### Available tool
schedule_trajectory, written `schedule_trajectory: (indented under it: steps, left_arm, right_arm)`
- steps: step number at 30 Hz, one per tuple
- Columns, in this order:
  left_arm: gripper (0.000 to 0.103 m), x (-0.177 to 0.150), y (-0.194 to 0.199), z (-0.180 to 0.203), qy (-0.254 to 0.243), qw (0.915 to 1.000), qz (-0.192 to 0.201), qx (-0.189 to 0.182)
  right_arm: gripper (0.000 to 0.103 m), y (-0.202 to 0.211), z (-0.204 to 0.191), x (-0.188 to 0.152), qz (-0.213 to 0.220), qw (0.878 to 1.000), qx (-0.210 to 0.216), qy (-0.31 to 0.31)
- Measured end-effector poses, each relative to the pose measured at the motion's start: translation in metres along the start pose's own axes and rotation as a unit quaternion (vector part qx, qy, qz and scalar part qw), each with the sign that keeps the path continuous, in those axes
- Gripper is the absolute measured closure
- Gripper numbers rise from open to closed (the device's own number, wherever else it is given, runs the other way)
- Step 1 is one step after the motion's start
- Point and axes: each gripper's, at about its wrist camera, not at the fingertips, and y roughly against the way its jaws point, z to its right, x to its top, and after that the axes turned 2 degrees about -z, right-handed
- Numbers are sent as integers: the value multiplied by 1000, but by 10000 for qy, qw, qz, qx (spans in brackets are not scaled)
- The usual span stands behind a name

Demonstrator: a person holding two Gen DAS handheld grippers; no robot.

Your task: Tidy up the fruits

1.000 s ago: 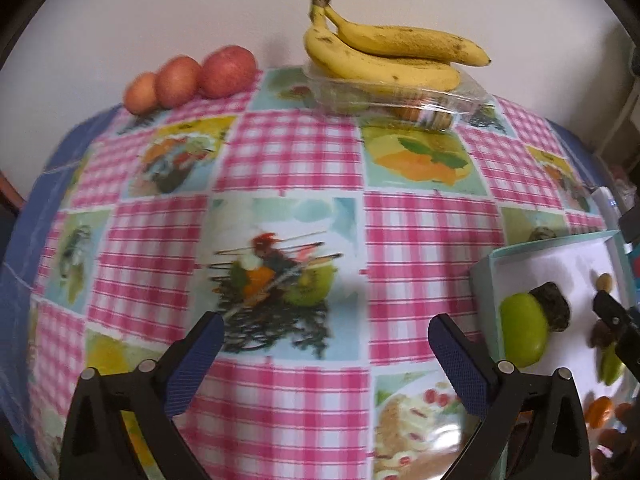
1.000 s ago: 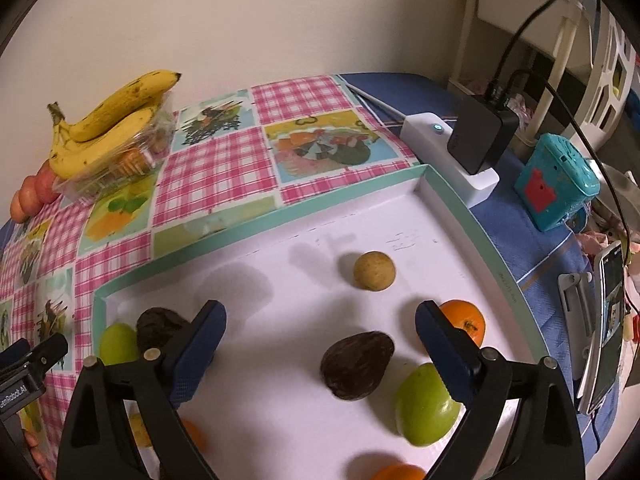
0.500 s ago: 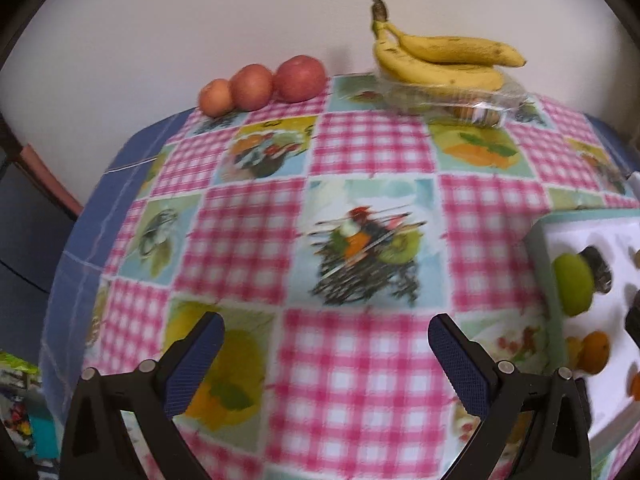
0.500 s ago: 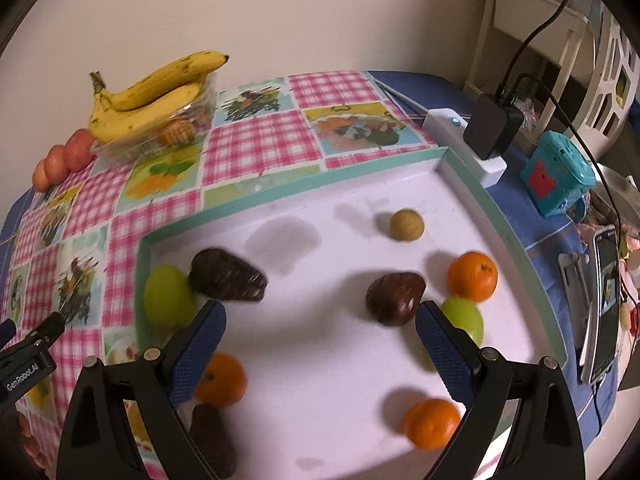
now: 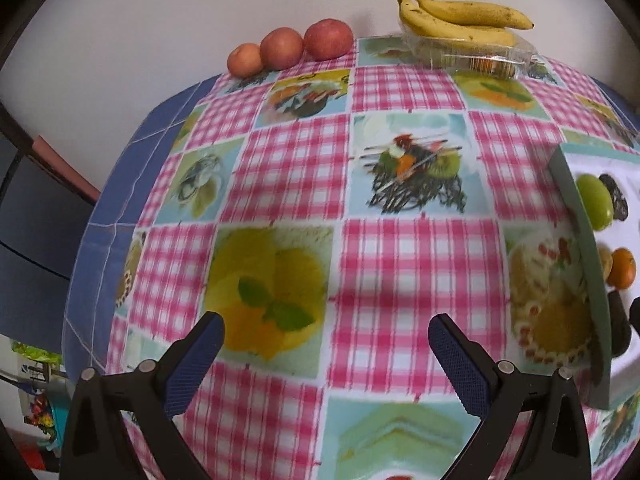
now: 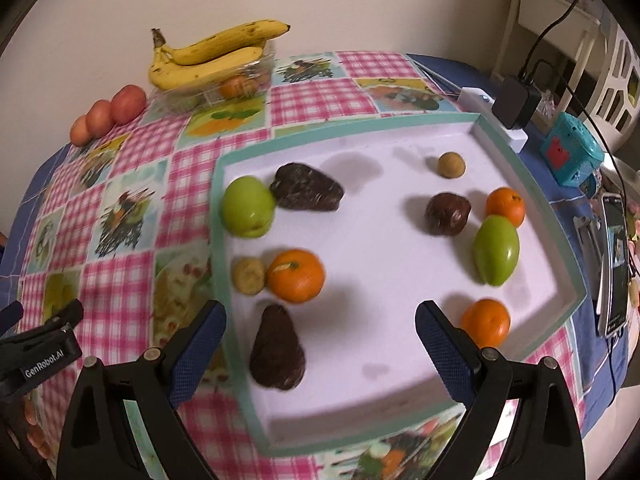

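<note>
A white tray with a teal rim (image 6: 532, 200) holds several fruits: a green apple (image 6: 248, 207), dark avocados (image 6: 306, 187) (image 6: 277, 349) (image 6: 447, 214), oranges (image 6: 295, 276) (image 6: 505, 206) (image 6: 485, 322), a green mango (image 6: 496, 250) and small tan fruits (image 6: 451, 165) (image 6: 249, 275). My right gripper (image 6: 320, 338) is open and empty above the tray's near part. My left gripper (image 5: 326, 354) is open and empty over the tablecloth, left of the tray (image 5: 592, 264). Bananas (image 5: 456, 20) lie on a clear box (image 5: 476, 56). Three red apples (image 5: 288, 46) sit by the wall.
The checked tablecloth (image 5: 384, 256) covers the table, with blue cloth (image 5: 104, 216) at its left edge. Right of the tray are a white power strip with a black plug (image 6: 514, 104), a teal toy (image 6: 570, 150) and a phone (image 6: 614, 264). A white chair (image 6: 600, 40) stands behind.
Both grippers have pulled back and up from the table. The left view has swung left, so the tray sits at its right edge. More of the tray shows in the right view.
</note>
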Motion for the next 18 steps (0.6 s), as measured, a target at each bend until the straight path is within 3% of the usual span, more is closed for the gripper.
schedule_trajectory:
  steps: [18]
  left_arm:
    - [0, -38, 24, -38, 224, 9987, 114, -434]
  right_arm:
    - [7, 21, -6, -38, -23, 10000, 6, 62]
